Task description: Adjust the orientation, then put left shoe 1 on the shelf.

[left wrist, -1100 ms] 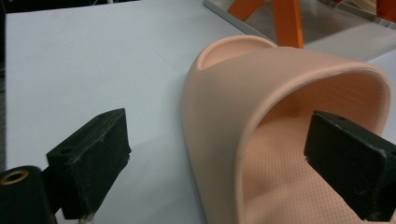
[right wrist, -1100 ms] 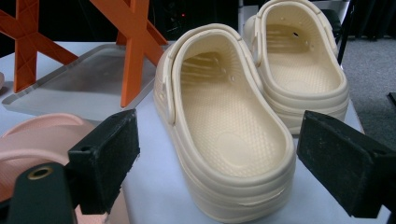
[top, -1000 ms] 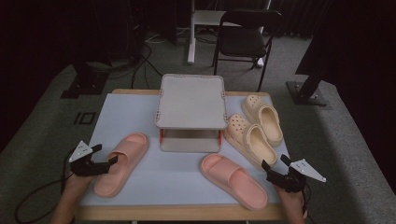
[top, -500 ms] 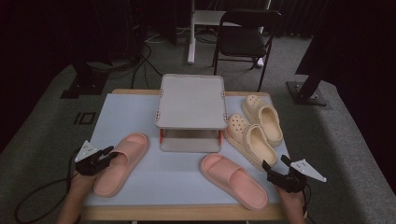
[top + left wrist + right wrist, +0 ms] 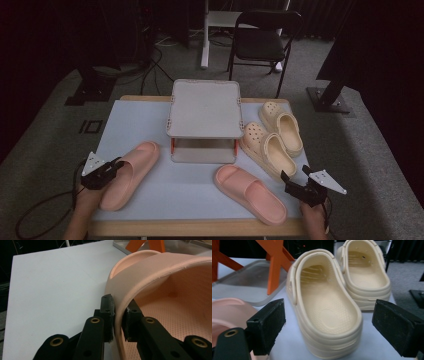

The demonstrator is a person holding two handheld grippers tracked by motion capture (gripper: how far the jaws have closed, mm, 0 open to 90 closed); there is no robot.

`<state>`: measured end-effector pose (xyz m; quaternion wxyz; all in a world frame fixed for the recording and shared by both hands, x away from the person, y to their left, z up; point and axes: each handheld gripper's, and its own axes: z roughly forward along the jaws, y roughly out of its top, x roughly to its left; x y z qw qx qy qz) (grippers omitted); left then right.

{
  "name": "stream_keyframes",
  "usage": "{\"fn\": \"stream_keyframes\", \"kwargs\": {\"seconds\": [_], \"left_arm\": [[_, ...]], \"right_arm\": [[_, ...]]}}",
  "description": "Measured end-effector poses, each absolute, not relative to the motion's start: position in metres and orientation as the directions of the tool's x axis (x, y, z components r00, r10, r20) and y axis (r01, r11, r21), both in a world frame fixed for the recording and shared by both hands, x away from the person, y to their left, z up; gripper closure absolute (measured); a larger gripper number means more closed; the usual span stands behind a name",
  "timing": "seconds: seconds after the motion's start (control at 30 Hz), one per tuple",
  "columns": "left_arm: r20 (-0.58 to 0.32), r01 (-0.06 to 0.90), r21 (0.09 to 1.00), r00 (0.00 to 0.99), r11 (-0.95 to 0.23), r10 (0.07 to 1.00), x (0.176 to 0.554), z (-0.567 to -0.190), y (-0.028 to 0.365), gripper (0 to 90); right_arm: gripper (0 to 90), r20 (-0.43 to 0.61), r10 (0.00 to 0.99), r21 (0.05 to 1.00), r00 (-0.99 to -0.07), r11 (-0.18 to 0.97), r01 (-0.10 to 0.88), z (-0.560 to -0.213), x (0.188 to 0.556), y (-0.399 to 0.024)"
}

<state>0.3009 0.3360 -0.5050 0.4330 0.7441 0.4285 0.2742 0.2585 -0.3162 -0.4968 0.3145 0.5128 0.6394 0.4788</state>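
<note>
We hold the left gripper [image 5: 114, 165] at the near left of the table [image 5: 135, 107]. Its jaws have just been closing and now stand clamped on the strap of the left pink slide sandal [image 5: 131, 171]; in the left gripper view one pad [image 5: 108, 312] lies against the outer face of the strap and the other against its inner face, with the strap wall [image 5: 140, 287] pinched between them. The sandal lies flat on the pale blue table top, toe pointing toward the far side, near the left front corner of the grey two-tier rack [image 5: 204, 107].

We hold the right gripper [image 5: 295, 177] at the near right edge of the table. Its jaws stand wide apart and grip nothing. In the right gripper view the nearer cream clog [image 5: 325, 307] sits between and beyond the two pads [image 5: 268, 322], not touching either.

The second pink slide sandal [image 5: 250, 191] lies at an angle just left of the right gripper. The two cream clogs [image 5: 272, 137] stand side by side to the right of the rack, heels toward us. The rack's orange legs [image 5: 276, 262] show at the upper left of the right gripper view. A black chair [image 5: 262, 40] stands on the floor beyond the table.
</note>
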Motion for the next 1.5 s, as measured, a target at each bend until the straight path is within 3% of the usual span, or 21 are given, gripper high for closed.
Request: {"fn": "stream_keyframes", "kwargs": {"seconds": [0.77,1.5], "left_arm": [[0.033,0.399,0.884,0.466,-0.243,0.884,0.283,-0.490,0.306,81.9],[0.043,0.366,0.889,0.529,-0.274,0.847,0.283,-0.483,0.242,81.7]], "right_arm": [[11.0,0.109,0.954,0.933,-0.278,-0.002,0.360,-0.494,0.258,-0.318],[11.0,0.115,0.953,0.929,-0.282,-0.003,0.369,-0.495,0.259,-0.318]]}}
